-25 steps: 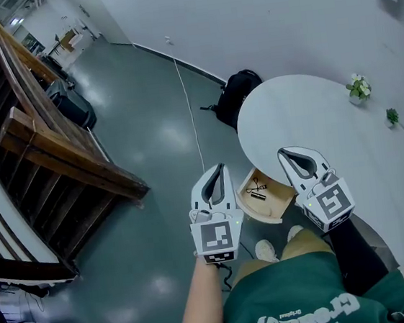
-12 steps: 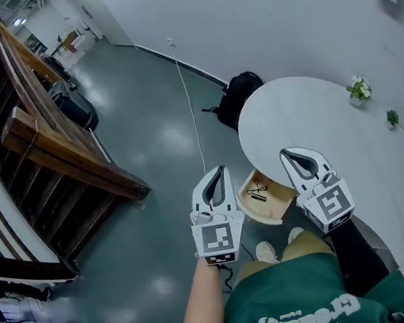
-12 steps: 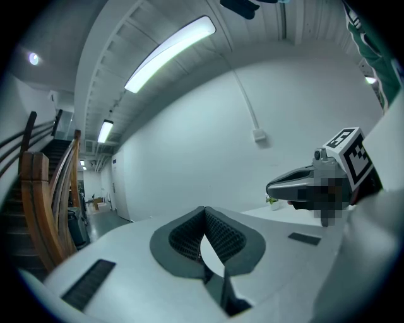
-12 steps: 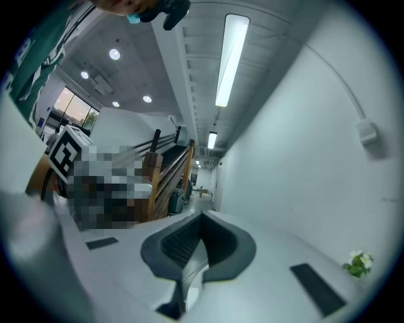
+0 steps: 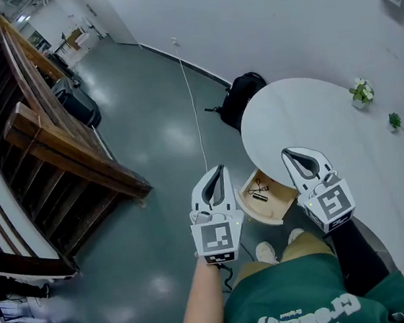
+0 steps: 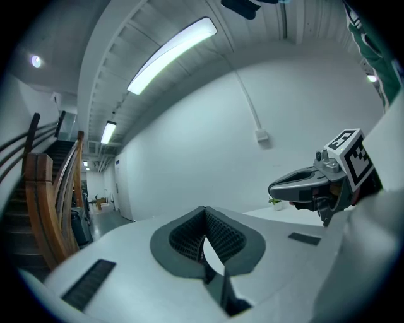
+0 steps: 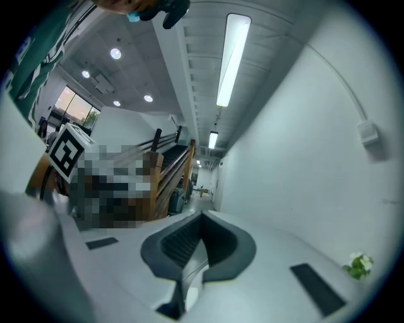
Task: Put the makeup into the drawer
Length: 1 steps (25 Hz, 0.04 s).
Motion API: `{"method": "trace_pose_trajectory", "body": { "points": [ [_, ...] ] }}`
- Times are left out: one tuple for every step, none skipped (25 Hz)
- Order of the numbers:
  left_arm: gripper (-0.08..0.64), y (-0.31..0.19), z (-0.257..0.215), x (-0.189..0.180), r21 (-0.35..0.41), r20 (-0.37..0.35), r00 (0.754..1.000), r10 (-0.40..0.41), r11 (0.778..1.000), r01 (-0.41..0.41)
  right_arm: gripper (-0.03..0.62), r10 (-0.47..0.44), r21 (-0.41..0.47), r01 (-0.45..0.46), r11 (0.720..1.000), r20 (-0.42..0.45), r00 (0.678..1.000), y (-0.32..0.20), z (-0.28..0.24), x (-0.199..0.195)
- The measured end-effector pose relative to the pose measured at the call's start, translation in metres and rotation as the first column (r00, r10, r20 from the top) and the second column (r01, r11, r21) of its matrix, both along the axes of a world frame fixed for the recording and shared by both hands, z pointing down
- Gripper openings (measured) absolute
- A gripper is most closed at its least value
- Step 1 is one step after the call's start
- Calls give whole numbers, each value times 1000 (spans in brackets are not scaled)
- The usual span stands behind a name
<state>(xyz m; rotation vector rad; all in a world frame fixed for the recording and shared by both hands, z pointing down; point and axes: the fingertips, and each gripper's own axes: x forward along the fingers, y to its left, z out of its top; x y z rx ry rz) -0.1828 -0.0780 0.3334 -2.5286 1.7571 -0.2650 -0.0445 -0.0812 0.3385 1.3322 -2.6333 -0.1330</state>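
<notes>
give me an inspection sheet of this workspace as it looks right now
surface: round white table, holds two small potted plants
job's things: wooden drawer open under the table edge, small dark items inside, too small to identify
clutter: black backpack on the floor by the wall
grippers: left hand-held gripper and right hand-held gripper both shut, empty
cables: white cable across the floor
surroundings: wooden staircase, white wall

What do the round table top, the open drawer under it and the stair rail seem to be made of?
Table top: probably laminated or painted board; smooth, even matt white, no grain visible.
Drawer: likely light wood or plywood; pale tan, unpainted look.
Stair rail: seemingly solid timber, possibly varnished; warm brown beams with lighter edges.
</notes>
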Motion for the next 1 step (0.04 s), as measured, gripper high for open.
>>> {"method": "trace_pose_trajectory", "body": {
  "points": [
    [-5,0,0,0,0,0,1000,-1,1000,1,3,3,-6,-3,1000,0,1000,0,-2,-1]
  ]
}}
